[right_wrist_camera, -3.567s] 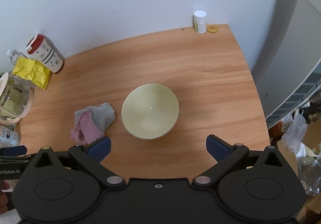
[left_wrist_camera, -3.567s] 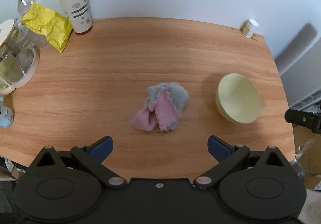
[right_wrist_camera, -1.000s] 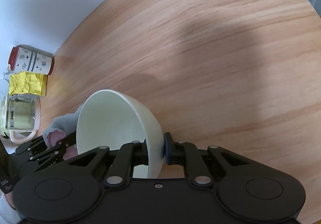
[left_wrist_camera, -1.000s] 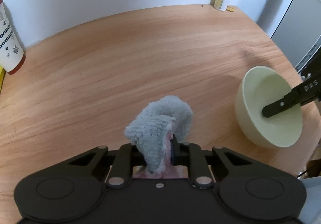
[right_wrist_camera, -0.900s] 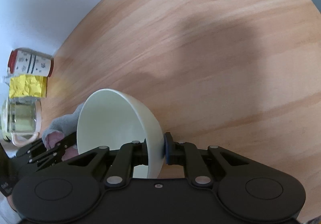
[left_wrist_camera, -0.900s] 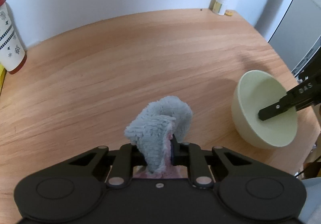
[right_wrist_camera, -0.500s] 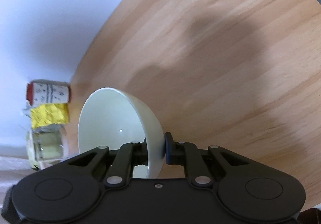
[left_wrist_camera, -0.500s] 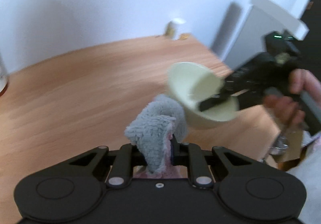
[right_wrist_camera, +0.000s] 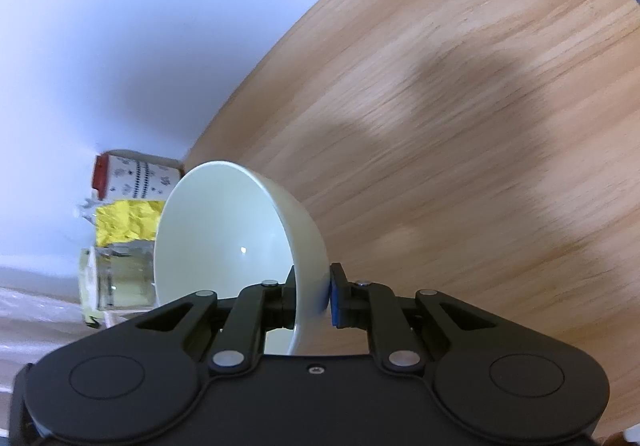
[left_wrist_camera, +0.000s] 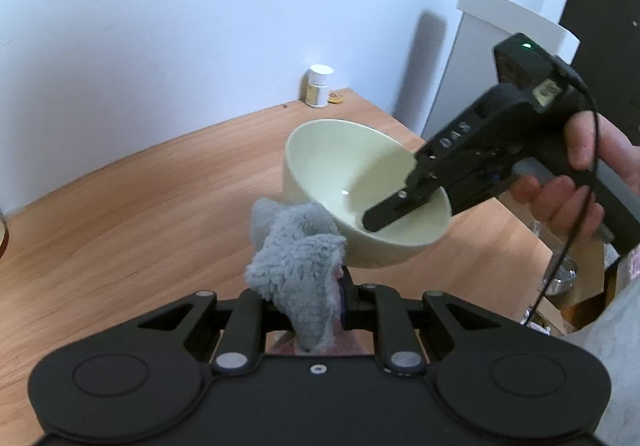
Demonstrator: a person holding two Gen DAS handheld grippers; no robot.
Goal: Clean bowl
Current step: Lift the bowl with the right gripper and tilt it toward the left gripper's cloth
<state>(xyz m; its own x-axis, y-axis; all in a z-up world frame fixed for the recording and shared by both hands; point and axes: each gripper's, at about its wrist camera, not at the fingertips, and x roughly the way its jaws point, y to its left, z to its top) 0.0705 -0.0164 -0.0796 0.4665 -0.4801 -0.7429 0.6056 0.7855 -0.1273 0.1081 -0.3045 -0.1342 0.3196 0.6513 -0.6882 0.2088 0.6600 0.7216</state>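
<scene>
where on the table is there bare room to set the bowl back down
The wooden table is bare across its whole middle, from below the lifted bowl to the back wall. The small white-lidded jar takes only the far corner. It is crowded at one end, by the red-lidded cup, yellow packet and glass jug.

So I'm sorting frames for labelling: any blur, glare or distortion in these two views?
Left wrist view: mostly sharp, fisheye bends the table edge, and a small glint sits inside the bowl. Right wrist view: the wood grain is smeared by motion, soft shadows cross it, the cup looks blurred, and the bowl's rim stays crisp.
</scene>
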